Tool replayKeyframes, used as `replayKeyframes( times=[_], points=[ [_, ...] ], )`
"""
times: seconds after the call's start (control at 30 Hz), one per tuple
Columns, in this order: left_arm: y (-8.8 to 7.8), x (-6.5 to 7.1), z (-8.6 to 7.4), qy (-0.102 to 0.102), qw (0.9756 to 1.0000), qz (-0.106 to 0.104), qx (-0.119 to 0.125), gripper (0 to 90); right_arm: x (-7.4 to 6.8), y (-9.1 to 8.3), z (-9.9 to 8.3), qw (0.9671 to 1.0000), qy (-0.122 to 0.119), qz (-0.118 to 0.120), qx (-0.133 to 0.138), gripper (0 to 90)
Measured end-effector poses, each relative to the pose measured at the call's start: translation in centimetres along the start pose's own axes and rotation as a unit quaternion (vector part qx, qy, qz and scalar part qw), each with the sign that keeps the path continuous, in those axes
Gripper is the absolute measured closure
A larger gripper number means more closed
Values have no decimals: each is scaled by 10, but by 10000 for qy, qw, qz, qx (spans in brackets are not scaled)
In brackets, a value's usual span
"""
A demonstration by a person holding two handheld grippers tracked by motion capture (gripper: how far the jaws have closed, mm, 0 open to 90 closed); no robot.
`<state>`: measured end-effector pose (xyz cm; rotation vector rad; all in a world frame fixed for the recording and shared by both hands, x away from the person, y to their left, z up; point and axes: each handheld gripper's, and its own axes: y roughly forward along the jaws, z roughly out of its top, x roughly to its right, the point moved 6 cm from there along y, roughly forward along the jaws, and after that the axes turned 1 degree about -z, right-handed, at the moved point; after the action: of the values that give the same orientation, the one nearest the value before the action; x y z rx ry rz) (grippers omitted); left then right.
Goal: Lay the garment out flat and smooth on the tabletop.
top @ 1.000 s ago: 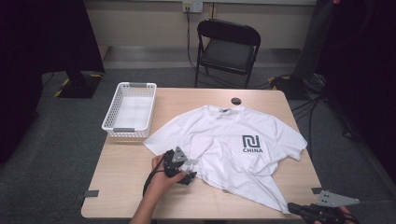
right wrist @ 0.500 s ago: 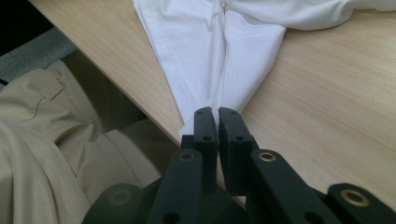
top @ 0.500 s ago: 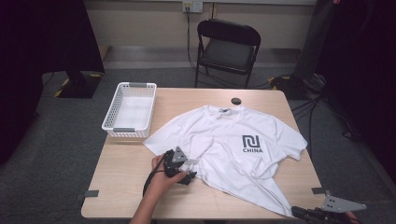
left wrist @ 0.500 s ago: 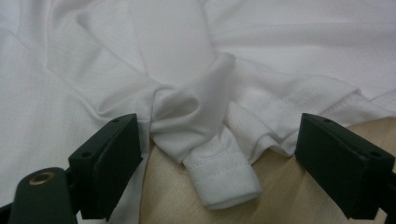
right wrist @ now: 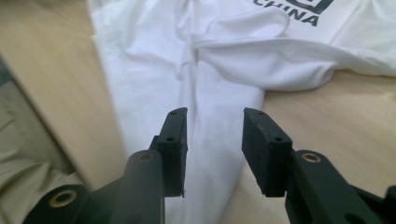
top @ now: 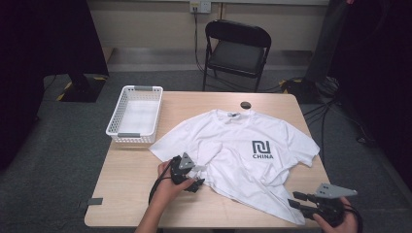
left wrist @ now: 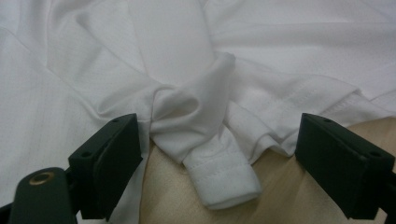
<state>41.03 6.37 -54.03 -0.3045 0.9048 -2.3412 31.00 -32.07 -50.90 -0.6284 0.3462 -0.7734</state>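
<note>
Two grippers were at work on one white T-shirt (top: 243, 155) spread over the pale wooden table (top: 131, 194). Compared with a second before, the right gripper (top: 297, 201) had shifted a little along the near edge and sat closer to the shirt's trailing hem; its jaws, nearly shut then, had just been opening. In the right gripper view they stood parted — a narrow tongue of fabric ran on the table below the gap between them, with the pads not pressing on it. The left gripper (top: 197, 177) had kept its place at the shirt's near-left side, and the shirt's outline looked unchanged.

In the left gripper view the jaws stood wide apart, holding nothing. Between them, just ahead, lay the folded sleeve (left wrist: 219, 172) — a soft roll ending in a stitched cuff that rested on bare wood, clear of both pads. The cloth was a fine, slightly ribbed knit, rumpled into loose folds behind the cuff.

Beyond the right gripper the shirt's front showed a dark blocky logo (top: 262, 148) with the word CHINA under it. Far from the left gripper, toward the back-left corner, stood a white plastic mesh basket (top: 119, 116), rectangular and lattice-walled. A small dark round object (top: 246, 105) lay just past the collar, and a black folding chair (top: 235, 48) stood behind the table.
</note>
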Motion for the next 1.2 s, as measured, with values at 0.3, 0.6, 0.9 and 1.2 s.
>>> replayKeyframes(
  times=[0.3, 0.6, 0.9, 1.2],
  points=[
    [0, 0, 0, 3, 10000, -2, -1, 138, -7, 41, 7, 9981, -335, -194, -481, 635],
    [0, 0, 0, 0, 10000, -1, 0, 138, -11, 36, 3, 9982, -339, 6, -502, 833],
    [0, 0, 0, 2, 10000, -1, -2, 138, -14, 7, -6, 9996, -66, 185, -201, 837],
    [0, 0, 0, 4, 10000, -1, 0, 138, -9, -12, -18, 9997, 143, 149, -98, 842]
  ],
)
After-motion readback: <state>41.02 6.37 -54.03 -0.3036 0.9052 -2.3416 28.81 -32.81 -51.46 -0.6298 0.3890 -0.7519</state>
